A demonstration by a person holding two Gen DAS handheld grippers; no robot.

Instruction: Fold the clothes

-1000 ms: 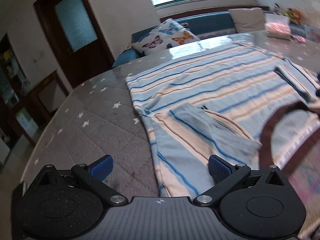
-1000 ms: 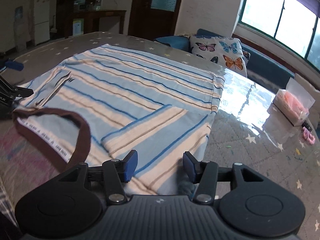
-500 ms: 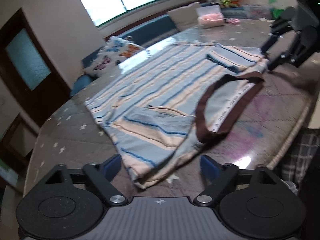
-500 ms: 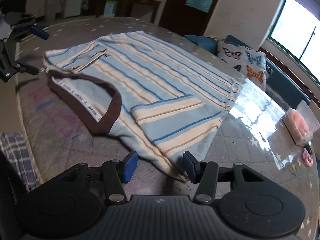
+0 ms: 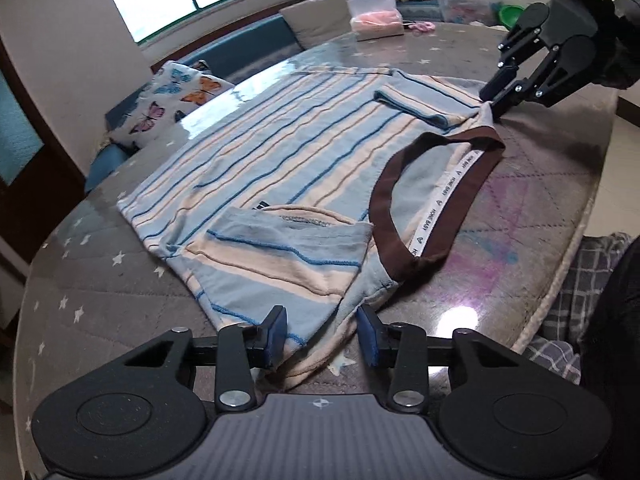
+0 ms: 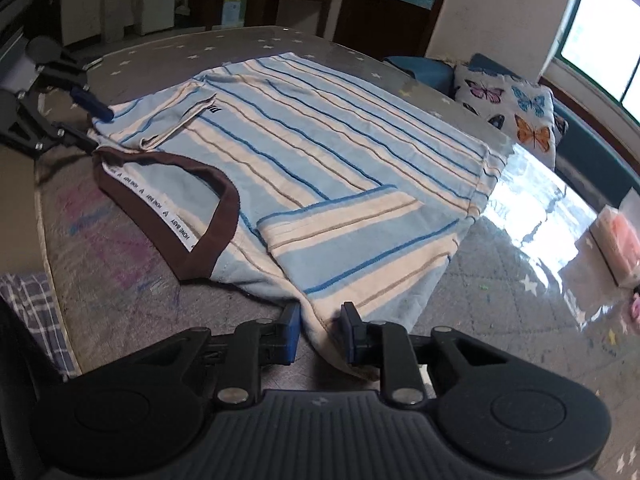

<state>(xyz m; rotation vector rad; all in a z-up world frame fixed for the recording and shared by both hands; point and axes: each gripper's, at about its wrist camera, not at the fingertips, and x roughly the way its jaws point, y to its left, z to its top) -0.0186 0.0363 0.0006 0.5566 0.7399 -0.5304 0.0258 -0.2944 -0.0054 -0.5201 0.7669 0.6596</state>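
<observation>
A blue-and-cream striped shirt (image 5: 280, 152) (image 6: 340, 132) lies flat on the table, both sleeves folded inward, its brown collar (image 5: 432, 208) (image 6: 168, 204) toward the table edge. My left gripper (image 5: 322, 338) straddles one shoulder corner. Its jaws are closing with cloth between the pads and a gap still showing. From the right wrist view, the left gripper (image 6: 86, 120) sits at the shirt's far corner. My right gripper (image 6: 320, 334) is closing around the other shoulder corner, with cloth lying between its blue pads. In the left wrist view the right gripper (image 5: 494, 94) tips down onto that corner.
The grey star-patterned table (image 5: 100, 280) curves away close by the collar. A clear box with pink contents (image 5: 376, 16) (image 6: 616, 248) stands at the far side. A butterfly cushion (image 5: 176, 96) lies on the sofa beyond. Plaid fabric (image 5: 580, 280) hangs past the table edge.
Both grippers' jaws have narrowed around the shirt's shoulder corners. The left gripper rolled and swung so that the collar and the other gripper came into its view. The shirt lies as before.
</observation>
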